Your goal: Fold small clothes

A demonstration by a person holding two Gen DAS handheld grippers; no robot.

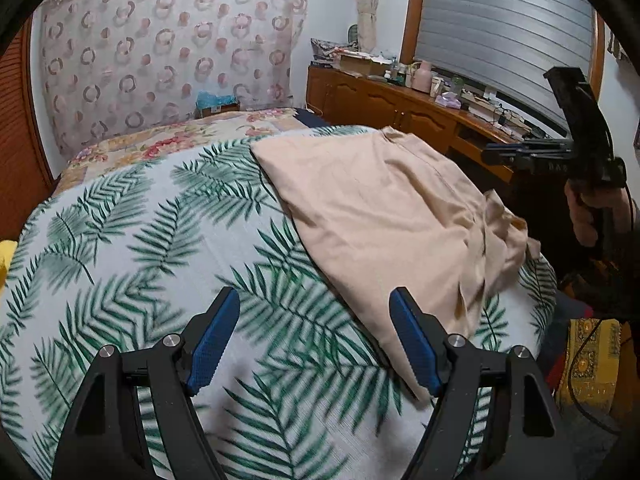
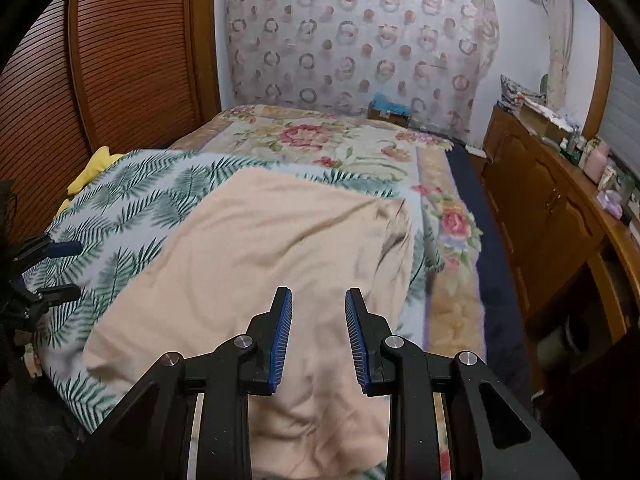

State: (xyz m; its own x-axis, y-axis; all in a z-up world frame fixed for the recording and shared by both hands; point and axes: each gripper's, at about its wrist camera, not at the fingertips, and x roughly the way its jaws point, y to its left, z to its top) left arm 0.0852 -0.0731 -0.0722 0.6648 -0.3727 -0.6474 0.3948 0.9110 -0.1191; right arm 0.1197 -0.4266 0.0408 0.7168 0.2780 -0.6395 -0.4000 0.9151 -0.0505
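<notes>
2 grippers hang over the bed: the left gripper [image 1: 314, 336] has its jaws spread wide above bare leaf-print sheet [image 1: 120, 264], just beside the near left edge of the beige garment [image 1: 384, 216], and the right gripper [image 2: 319, 336] holds its jaws partly apart with nothing between them, above the garment's rumpled near end. The garment lies flat across the sheet's right half, its far edge straight and its right side reaching the mattress edge. Open sheet stretches to the left, while a wooden cabinet [image 2: 532, 200] stands close along the right.
</notes>
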